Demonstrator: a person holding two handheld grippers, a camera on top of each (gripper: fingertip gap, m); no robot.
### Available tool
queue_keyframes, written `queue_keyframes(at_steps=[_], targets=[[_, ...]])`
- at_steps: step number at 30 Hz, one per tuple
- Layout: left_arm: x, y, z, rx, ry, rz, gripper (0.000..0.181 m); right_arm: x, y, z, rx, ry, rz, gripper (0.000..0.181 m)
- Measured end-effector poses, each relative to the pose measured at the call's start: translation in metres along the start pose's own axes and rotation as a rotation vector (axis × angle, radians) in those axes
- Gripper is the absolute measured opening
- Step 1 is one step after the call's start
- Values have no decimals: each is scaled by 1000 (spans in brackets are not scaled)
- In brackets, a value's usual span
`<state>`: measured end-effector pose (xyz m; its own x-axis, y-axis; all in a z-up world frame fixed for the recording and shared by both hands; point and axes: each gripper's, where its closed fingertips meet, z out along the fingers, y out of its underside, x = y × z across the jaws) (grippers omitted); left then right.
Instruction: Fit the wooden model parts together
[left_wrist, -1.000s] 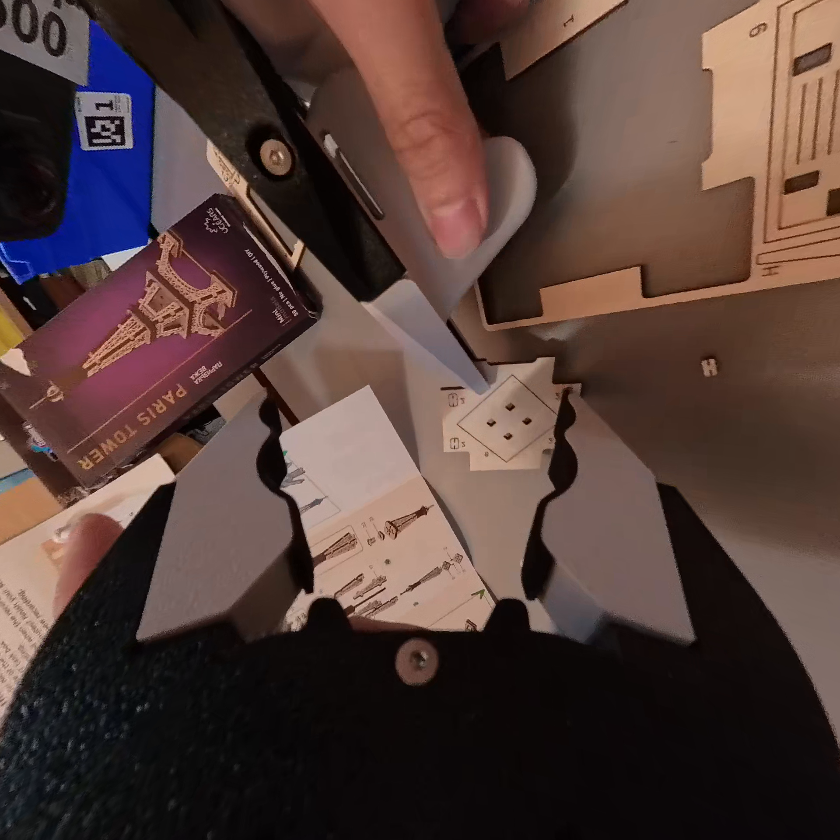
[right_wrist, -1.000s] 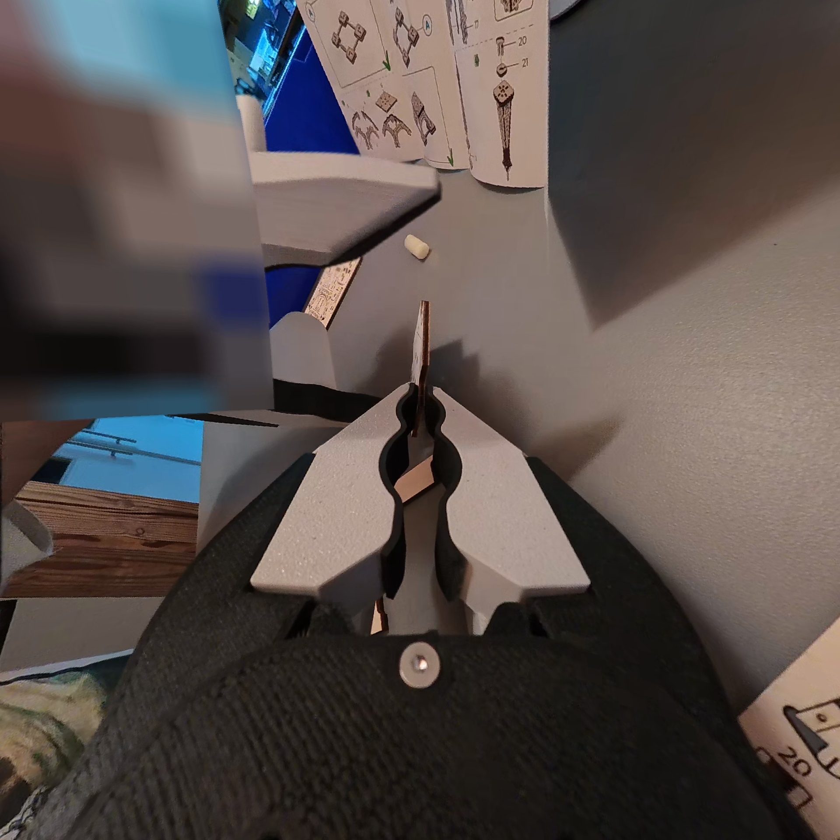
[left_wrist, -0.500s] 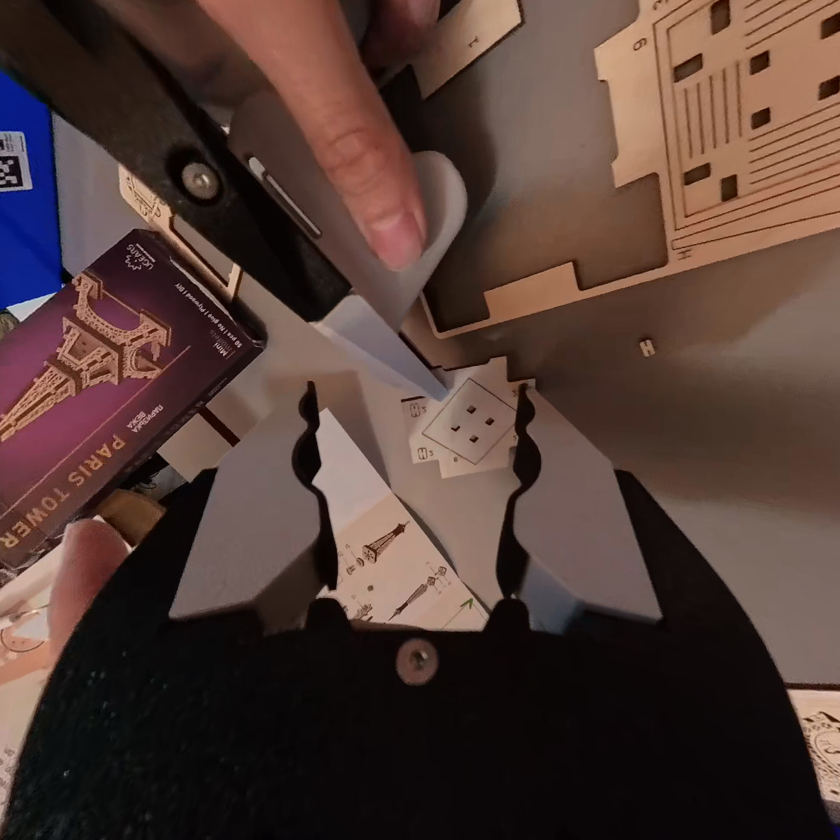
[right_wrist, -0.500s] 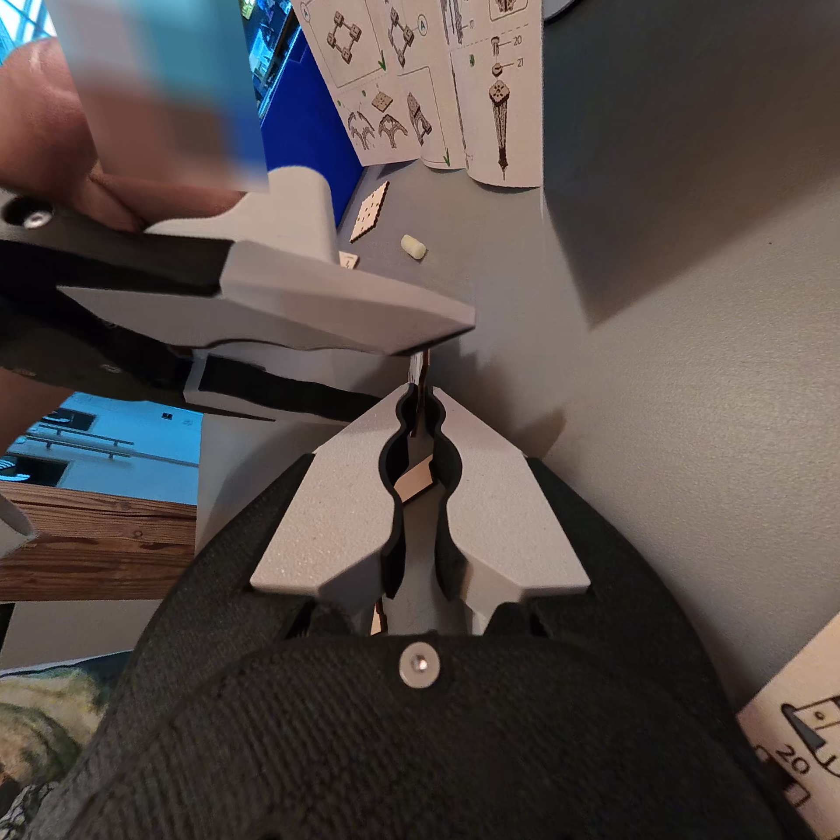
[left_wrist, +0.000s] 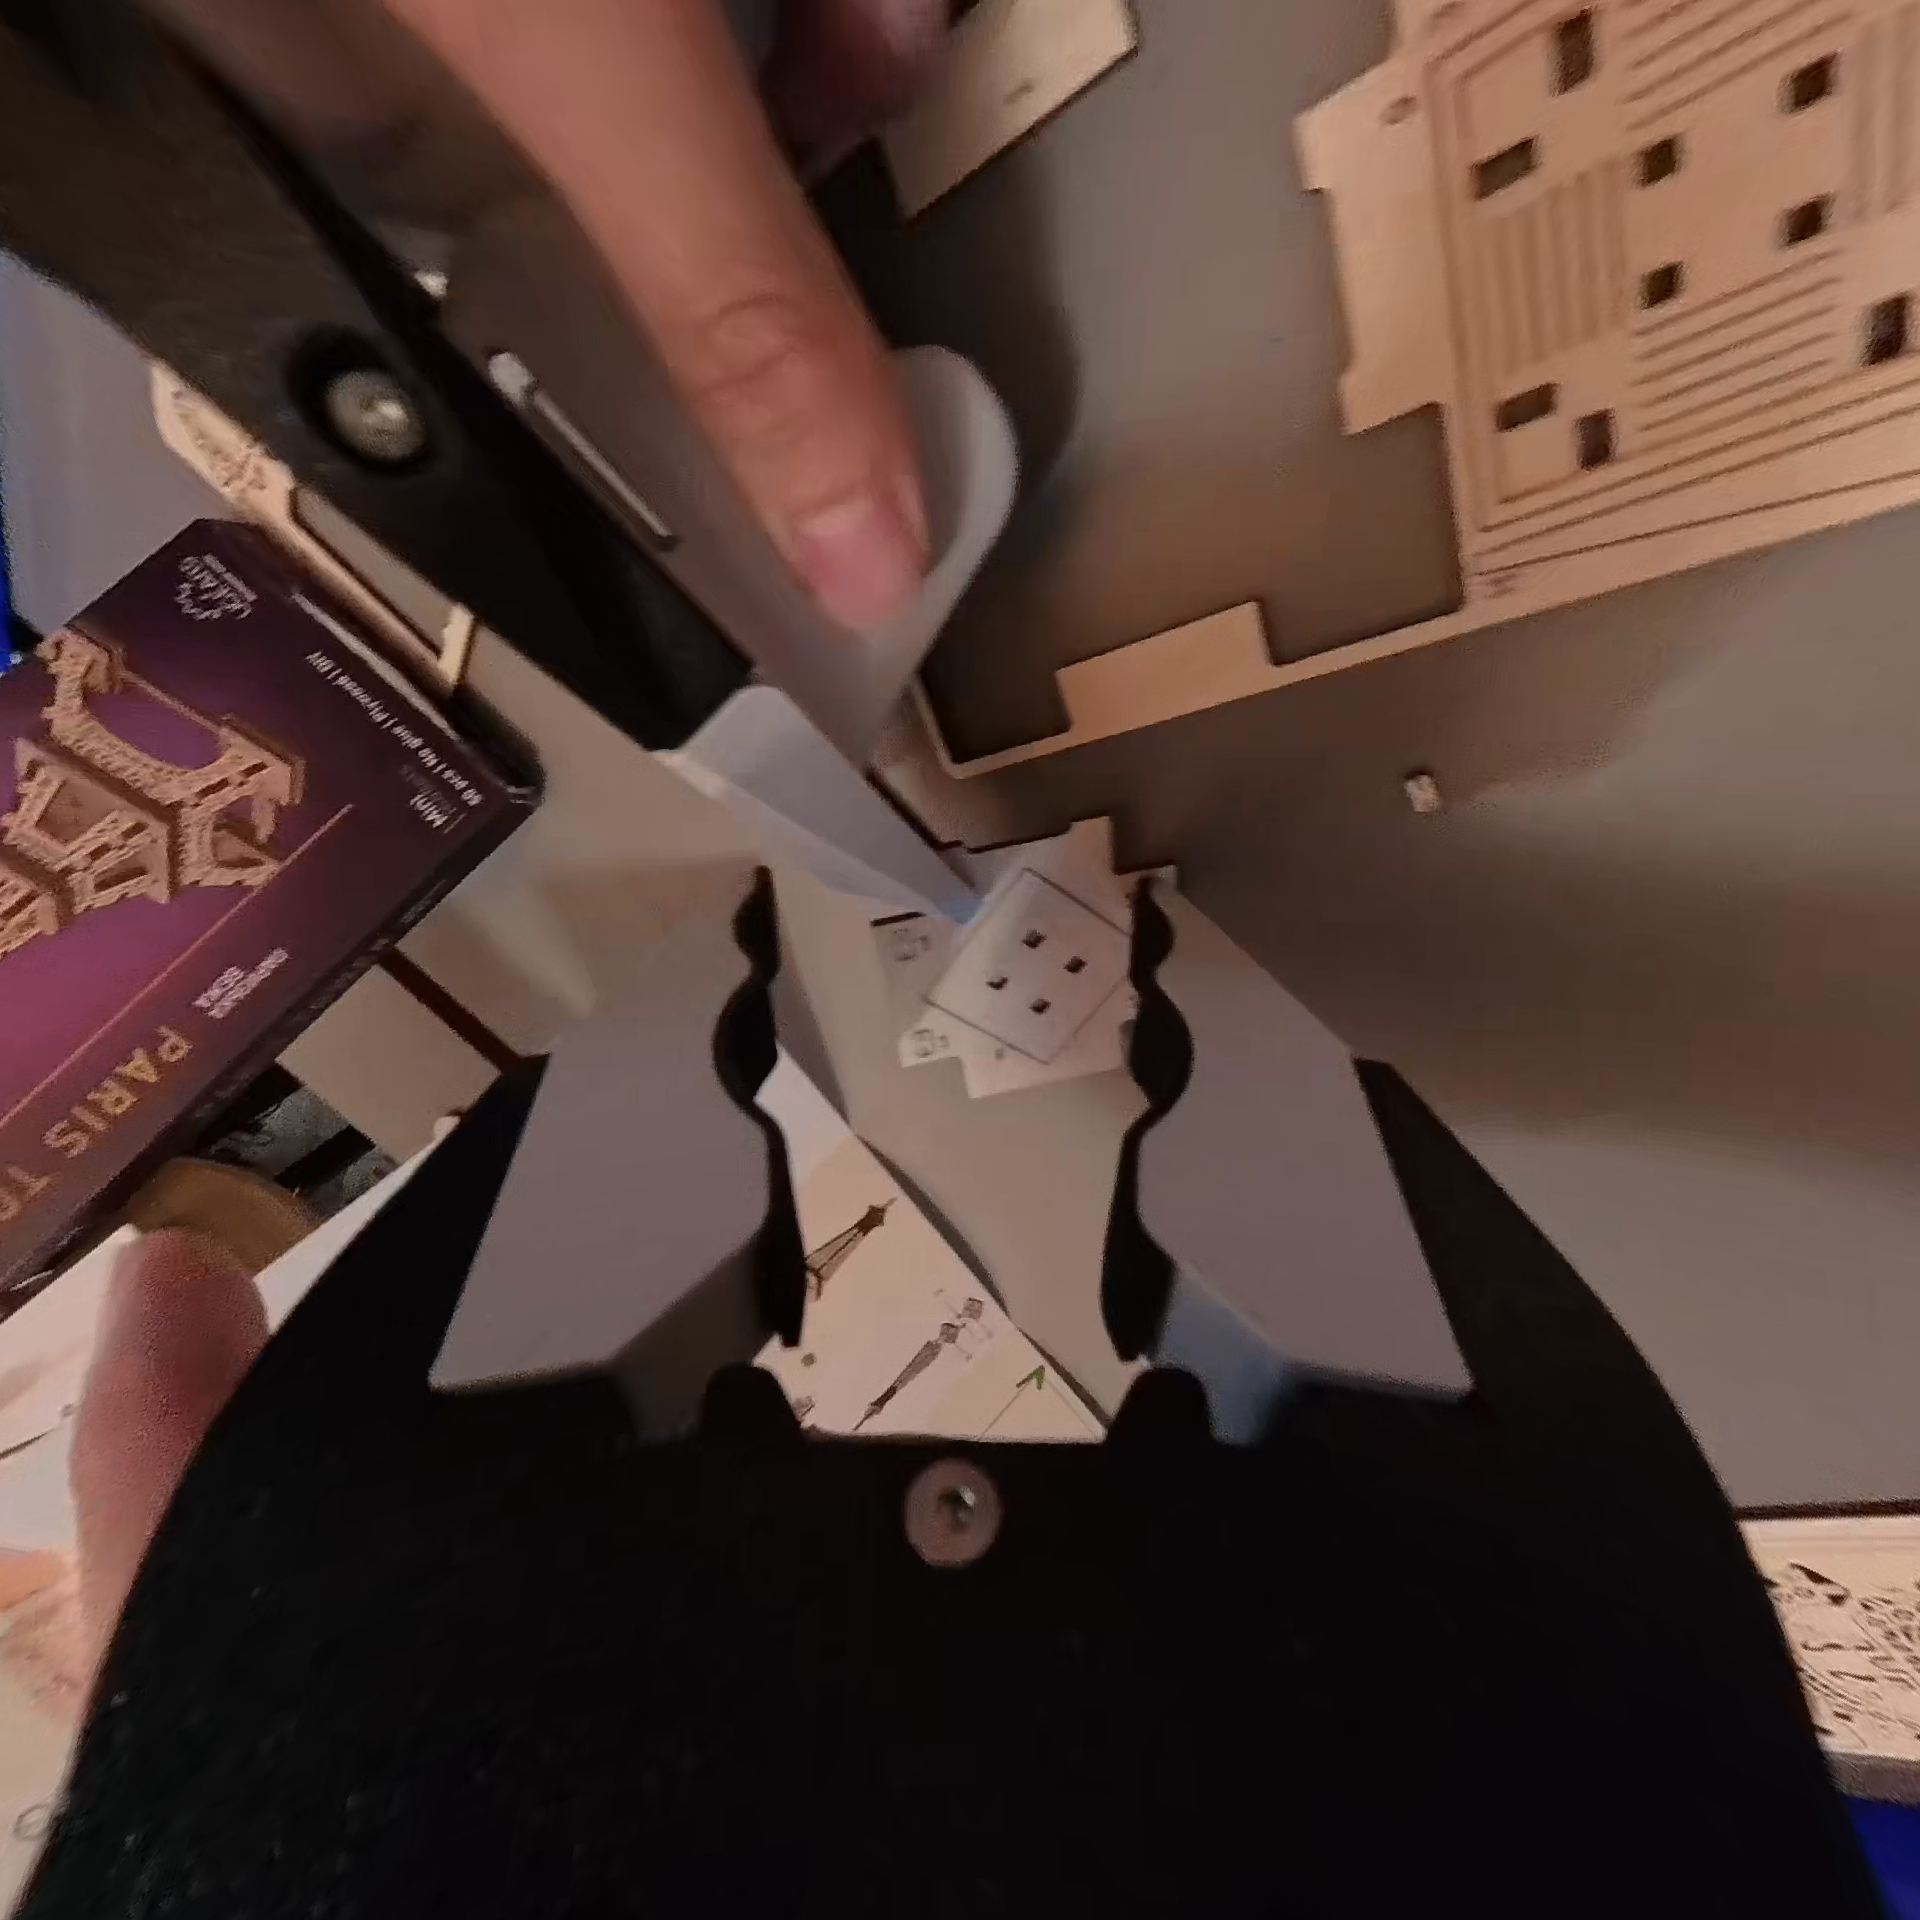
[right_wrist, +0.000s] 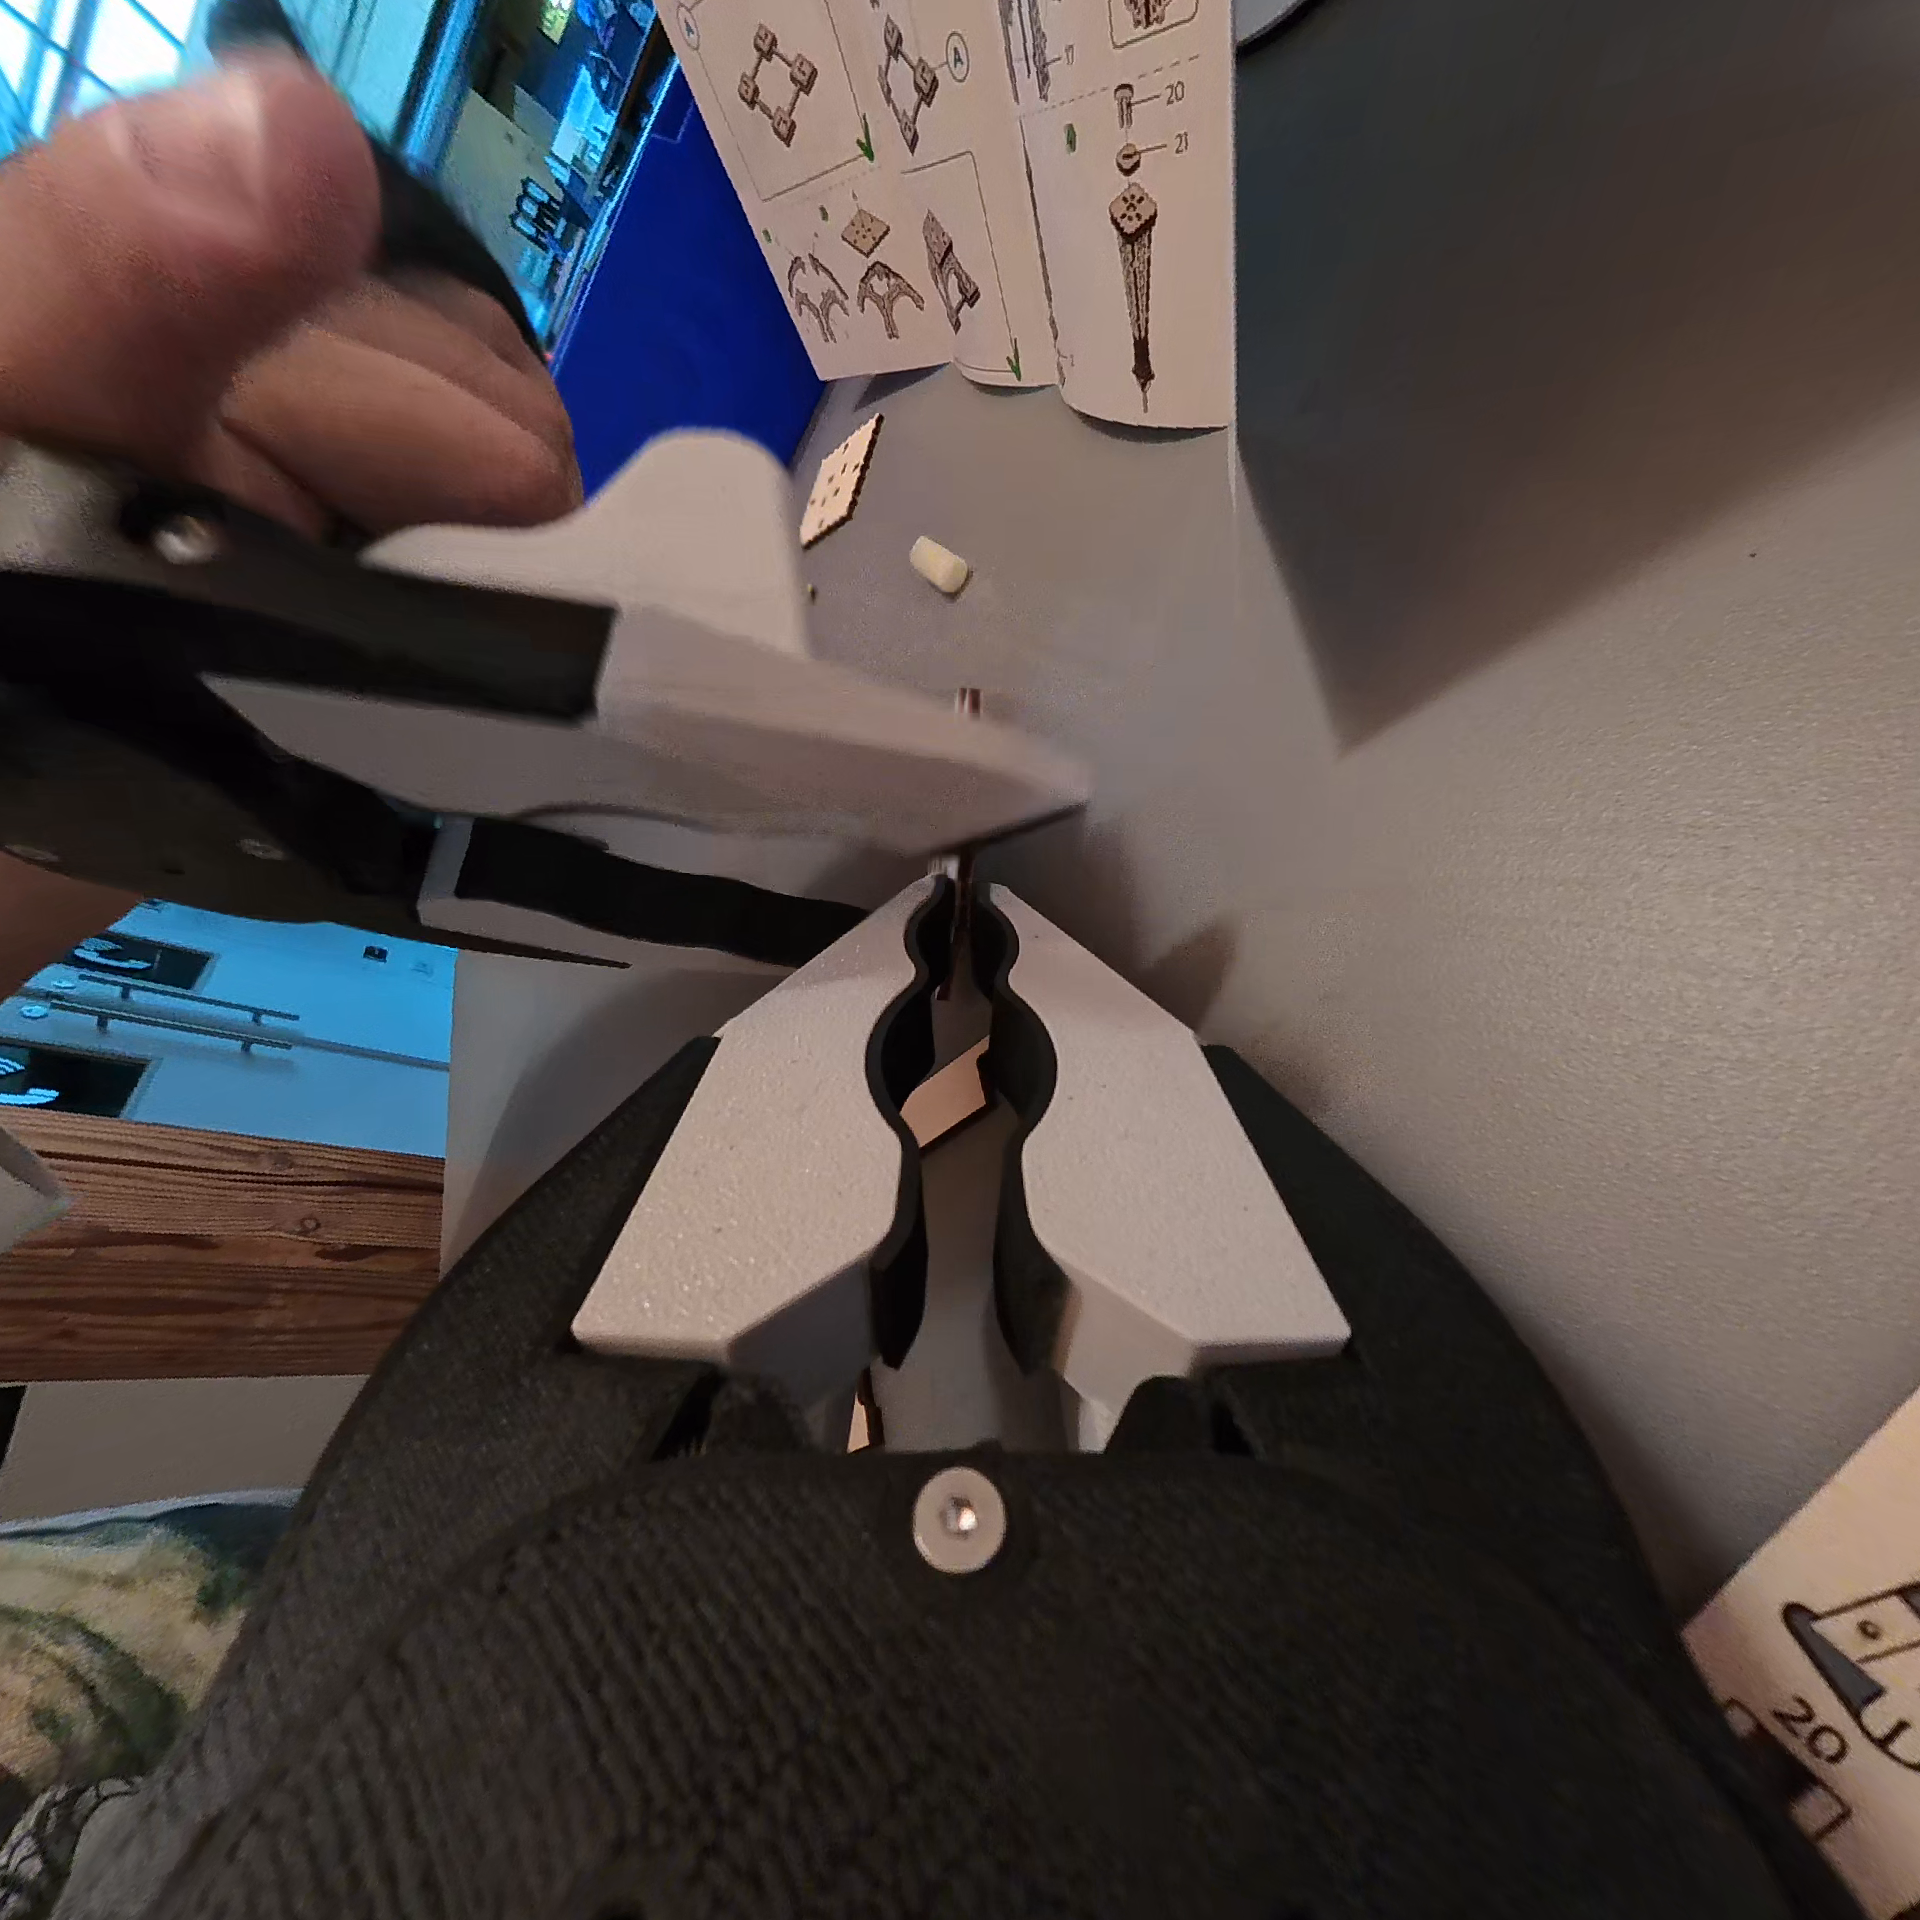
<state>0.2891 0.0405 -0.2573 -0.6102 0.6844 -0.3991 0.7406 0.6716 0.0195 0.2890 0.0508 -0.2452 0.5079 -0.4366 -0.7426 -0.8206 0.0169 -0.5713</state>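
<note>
Thin wooden piece (right_wrist: 964, 914) is seen edge-on in the right wrist view, long axis running along the fingers, its far end hidden past the tips; right gripper (right_wrist: 961, 894) is clamped on it, jaws nearly together w/ only the piece's thickness between. Left gripper (right_wrist: 997, 800) crosses in from the left just beyond those tips, its finger tip directly over the held piece's far end; contact can't be told. In left wrist view, left gripper (left_wrist: 951, 914) is held wide open w/ nothing between the jaws; small square plate (left_wrist: 1023, 987) w/ four holes lies flat on the grey table (left_wrist: 1558, 987) between its tips. Right gripper (left_wrist: 831, 831) tip is seen at the plate's upper-left corner. Punched-out wooden sheet (left_wrist: 1621, 291) lies flat beyond, purple kit box (left_wrist: 208, 883) at left, instruction sheet (left_wrist: 904, 1340) under the jaws. No containers w/ visible contents; box closed as far as seen
</note>
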Motion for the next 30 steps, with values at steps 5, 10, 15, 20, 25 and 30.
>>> queue_keyframes(at_steps=[5,10,15,20,25,30], targets=[[-4,2,0,23,-13,-40,77,0,0,0,1,-1,1,1],[-14,1,-5,-11,-131,3,92,-2,0,0,3,-15,-3,1],[-19,12,-17,-24,-275,-80,96,-2,0,0,3,-18,-5,1],[-16,16,-26,1,-283,-139,96,-2,0,0,3,-19,-5,1],[-19,10,-22,-5,-294,-107,96,-3,0,0,3,-22,-5,1],[-18,8,-14,-24,-271,-70,96,-3,-1,-1,5,-25,-1,1]])
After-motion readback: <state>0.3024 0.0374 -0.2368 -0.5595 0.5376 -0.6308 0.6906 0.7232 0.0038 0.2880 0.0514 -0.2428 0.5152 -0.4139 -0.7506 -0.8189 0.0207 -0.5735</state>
